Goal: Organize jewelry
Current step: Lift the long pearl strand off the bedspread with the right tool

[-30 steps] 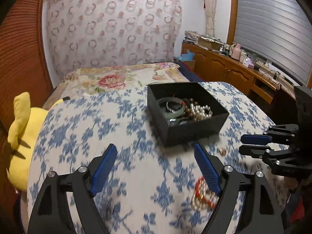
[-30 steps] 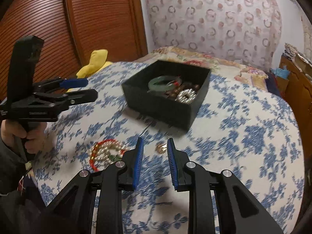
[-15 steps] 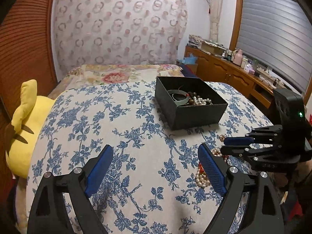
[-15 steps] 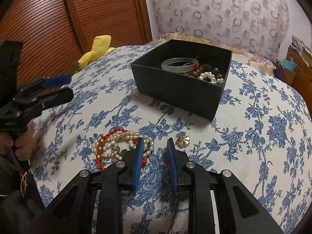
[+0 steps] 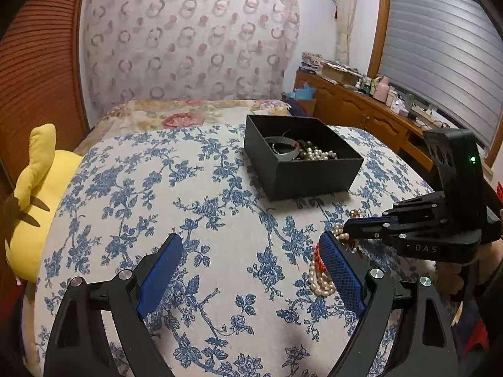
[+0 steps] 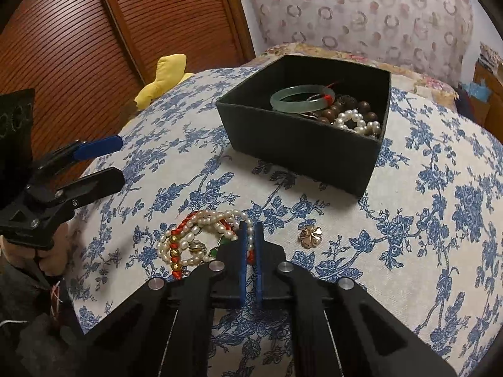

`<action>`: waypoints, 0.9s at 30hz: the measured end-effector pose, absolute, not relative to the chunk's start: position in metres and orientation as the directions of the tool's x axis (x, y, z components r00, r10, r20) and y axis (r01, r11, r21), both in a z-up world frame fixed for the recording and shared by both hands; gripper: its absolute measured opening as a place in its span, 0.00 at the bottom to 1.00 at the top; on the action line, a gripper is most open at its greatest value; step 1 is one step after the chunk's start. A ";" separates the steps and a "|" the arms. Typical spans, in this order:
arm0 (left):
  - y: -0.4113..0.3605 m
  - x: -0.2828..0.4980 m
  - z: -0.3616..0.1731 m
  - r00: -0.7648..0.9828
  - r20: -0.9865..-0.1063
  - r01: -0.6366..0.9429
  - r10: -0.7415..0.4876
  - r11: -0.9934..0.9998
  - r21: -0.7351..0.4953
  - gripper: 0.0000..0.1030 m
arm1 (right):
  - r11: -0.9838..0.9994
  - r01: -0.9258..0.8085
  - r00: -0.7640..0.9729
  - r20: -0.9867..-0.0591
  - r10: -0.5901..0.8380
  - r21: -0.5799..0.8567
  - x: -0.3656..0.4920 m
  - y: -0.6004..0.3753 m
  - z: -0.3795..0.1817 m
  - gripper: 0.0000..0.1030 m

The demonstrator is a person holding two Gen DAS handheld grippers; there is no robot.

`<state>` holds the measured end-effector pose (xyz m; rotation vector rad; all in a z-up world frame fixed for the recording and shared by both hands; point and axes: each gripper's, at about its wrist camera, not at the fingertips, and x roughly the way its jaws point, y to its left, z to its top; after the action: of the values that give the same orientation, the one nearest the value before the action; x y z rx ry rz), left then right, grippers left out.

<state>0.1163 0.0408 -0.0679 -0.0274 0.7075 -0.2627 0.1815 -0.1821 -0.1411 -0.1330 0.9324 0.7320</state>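
Note:
A tangle of pearl and red bead bracelets (image 6: 201, 229) lies on the blue flowered cloth, near the front edge. My right gripper (image 6: 250, 226) is down on its right side and shut on a pearl strand, which shows between the blue pads. A small gold clover charm (image 6: 311, 235) lies just right of it. Behind stands the black box (image 6: 301, 144) holding a green jade bangle (image 6: 298, 100), brown beads and pearls. My left gripper (image 5: 250, 238) hovers open over bare cloth, left of the bracelets (image 5: 320, 279), with nothing between its fingers.
A yellow plush toy (image 5: 34, 194) lies at the table's left edge. A bed with a patterned headboard is behind the table. A wooden sideboard (image 5: 361, 116) crowded with small items runs along the right wall. A hand (image 6: 47, 251) holds the left gripper.
My right gripper has dropped onto the bracelet pile and its jaws have come together on a pearl strand. The left gripper has stayed wide and drifted only slightly.

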 end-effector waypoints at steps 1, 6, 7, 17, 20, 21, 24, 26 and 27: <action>0.041 0.117 -0.069 0.727 -0.641 0.228 -0.247 0.967 -0.114 0.83 | 0.753 -0.628 0.378 -0.768 0.516 0.197 0.180 -0.182 -0.141 0.05; 0.041 0.117 -0.070 0.727 -0.641 0.228 -0.248 0.967 -0.115 0.83 | 0.757 -0.634 0.432 -0.739 0.517 0.158 0.170 -0.183 -0.126 0.05; 0.041 0.117 -0.070 0.727 -0.641 0.228 -0.248 0.967 -0.116 0.83 | 0.756 -0.638 0.445 -0.730 0.519 0.148 0.168 -0.185 -0.120 0.05; 0.039 0.116 -0.071 0.715 -0.653 0.232 -0.250 0.966 -0.116 0.83 | 0.753 -0.655 0.561 -0.624 0.544 0.068 0.146 -0.198 -0.061 0.05; 0.036 0.116 -0.070 0.714 -0.654 0.235 -0.250 0.965 -0.113 0.83 | 0.756 -0.652 0.585 -0.596 0.550 0.057 0.143 -0.207 -0.044 0.05; 0.036 0.116 -0.070 0.715 -0.653 0.236 -0.250 0.965 -0.112 0.83 | 0.757 -0.652 0.593 -0.586 0.552 0.054 0.142 -0.209 -0.037 0.05; 0.033 0.116 -0.069 0.715 -0.652 0.237 -0.251 0.965 -0.112 0.83 | 0.758 -0.651 0.612 -0.560 0.558 0.043 0.137 -0.214 -0.021 0.05; 0.031 0.117 -0.069 0.713 -0.654 0.239 -0.252 0.965 -0.111 0.83 | 0.761 -0.648 0.631 -0.538 0.560 0.031 0.134 -0.218 -0.010 0.05; 0.030 0.117 -0.069 0.712 -0.655 0.241 -0.253 0.964 -0.111 0.83 | 0.762 -0.647 0.638 -0.530 0.559 0.026 0.132 -0.219 -0.006 0.05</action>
<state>0.1167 0.0297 -0.0692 -0.0178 0.7286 -0.2741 0.1324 -0.2186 -0.0056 -0.1723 0.5439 0.6924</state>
